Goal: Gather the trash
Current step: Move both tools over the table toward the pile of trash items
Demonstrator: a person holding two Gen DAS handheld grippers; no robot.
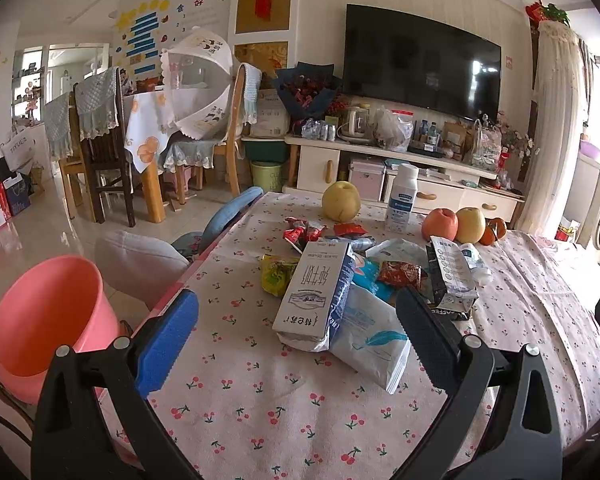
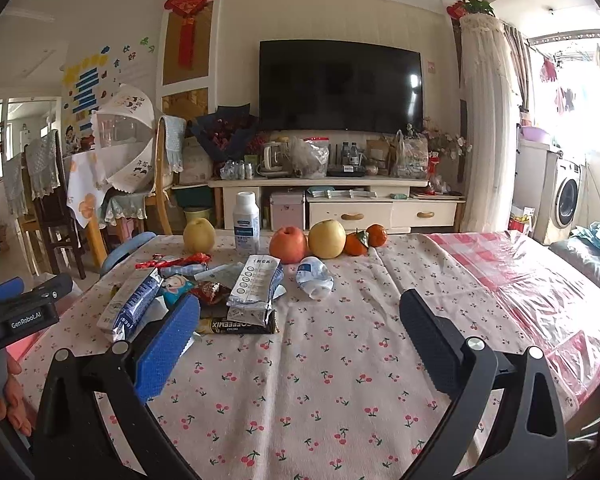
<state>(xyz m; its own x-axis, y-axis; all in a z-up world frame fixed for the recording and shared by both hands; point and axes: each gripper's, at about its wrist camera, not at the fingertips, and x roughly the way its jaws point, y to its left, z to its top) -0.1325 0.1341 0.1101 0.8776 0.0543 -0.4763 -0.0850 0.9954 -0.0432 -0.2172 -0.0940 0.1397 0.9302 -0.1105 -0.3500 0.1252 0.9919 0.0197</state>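
A heap of trash lies on the cherry-print tablecloth: a white milk carton, a white tissue pack, a yellow wrapper, red wrappers, a second carton and a crushed plastic bottle. My left gripper is open, just in front of the milk carton and tissue pack. My right gripper is open and empty over bare cloth, right of the second carton and a coffee-mix packet. A pink bin stands left of the table.
Fruit stands at the table's far edge: a pear, an apple, another pear and oranges, with a white bottle. Chairs sit at the left edge. A TV cabinet stands behind.
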